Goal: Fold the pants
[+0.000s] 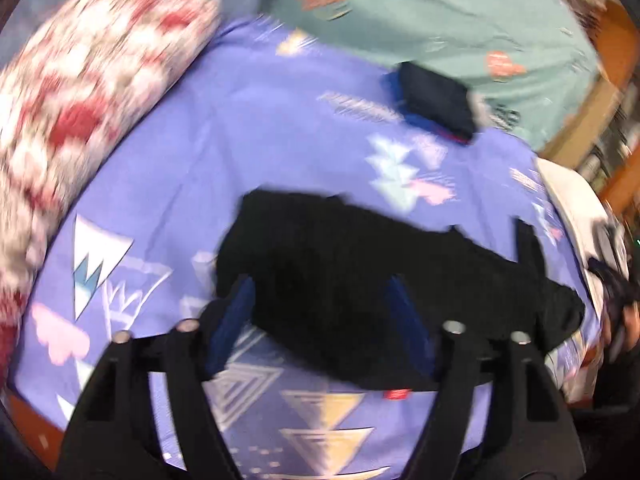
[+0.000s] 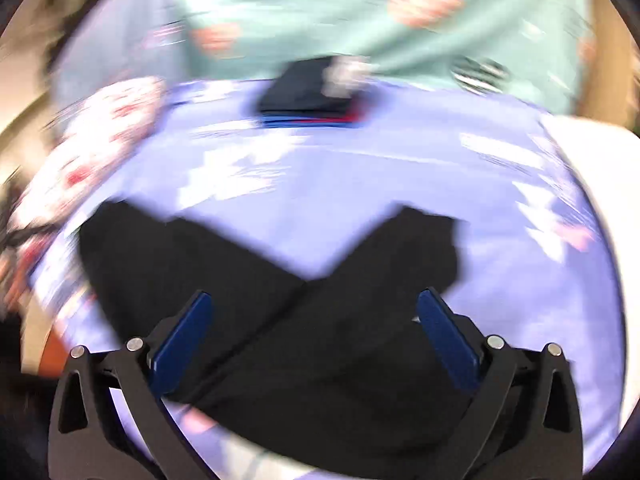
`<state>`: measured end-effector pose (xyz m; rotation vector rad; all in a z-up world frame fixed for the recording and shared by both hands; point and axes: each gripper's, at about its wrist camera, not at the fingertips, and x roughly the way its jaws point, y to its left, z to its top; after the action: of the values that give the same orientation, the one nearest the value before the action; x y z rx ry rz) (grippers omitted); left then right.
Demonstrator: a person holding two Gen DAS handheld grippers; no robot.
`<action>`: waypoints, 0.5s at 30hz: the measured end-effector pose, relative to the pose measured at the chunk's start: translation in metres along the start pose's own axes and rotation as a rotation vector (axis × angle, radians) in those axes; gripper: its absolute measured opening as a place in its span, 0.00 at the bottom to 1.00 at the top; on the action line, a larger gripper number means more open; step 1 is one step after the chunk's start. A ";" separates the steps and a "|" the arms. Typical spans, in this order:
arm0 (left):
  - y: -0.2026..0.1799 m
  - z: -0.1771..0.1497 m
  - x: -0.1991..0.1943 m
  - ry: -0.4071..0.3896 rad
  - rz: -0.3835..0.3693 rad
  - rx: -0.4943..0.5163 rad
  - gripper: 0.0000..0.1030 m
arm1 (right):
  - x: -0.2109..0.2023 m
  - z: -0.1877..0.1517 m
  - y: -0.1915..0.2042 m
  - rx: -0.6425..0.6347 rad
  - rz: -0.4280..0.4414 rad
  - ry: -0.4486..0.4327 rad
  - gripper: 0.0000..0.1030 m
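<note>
Black pants (image 2: 280, 312) are lying spread on a purple sheet (image 1: 260, 128), both legs splaying away in a V ahead of the right gripper (image 2: 314, 312). Its jaws are standing wide apart w/ the crotch area between them, holding nothing. The left gripper (image 1: 320, 300) is hovering over the pants too, jaws apart, fabric beneath. Beyond both, a folded stack (image 1: 436, 100) is sitting at the sheet's far edge. A red-white pillow (image 1: 88, 92) is lying to the left. Both views are blurry.
</note>
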<state>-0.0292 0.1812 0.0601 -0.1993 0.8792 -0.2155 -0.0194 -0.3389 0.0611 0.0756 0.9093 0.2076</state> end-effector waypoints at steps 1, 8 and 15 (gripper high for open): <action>-0.014 0.000 0.004 0.005 -0.030 0.029 0.79 | 0.016 0.011 -0.008 0.025 -0.049 0.050 0.99; -0.070 -0.034 0.089 0.207 -0.139 0.114 0.79 | 0.145 0.039 0.005 -0.034 -0.498 0.295 0.99; -0.069 -0.050 0.109 0.236 -0.153 0.124 0.79 | 0.142 0.013 -0.010 0.021 -0.395 0.356 0.01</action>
<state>-0.0077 0.0819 -0.0333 -0.1265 1.0825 -0.4420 0.0770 -0.3188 -0.0421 -0.1260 1.2596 -0.1621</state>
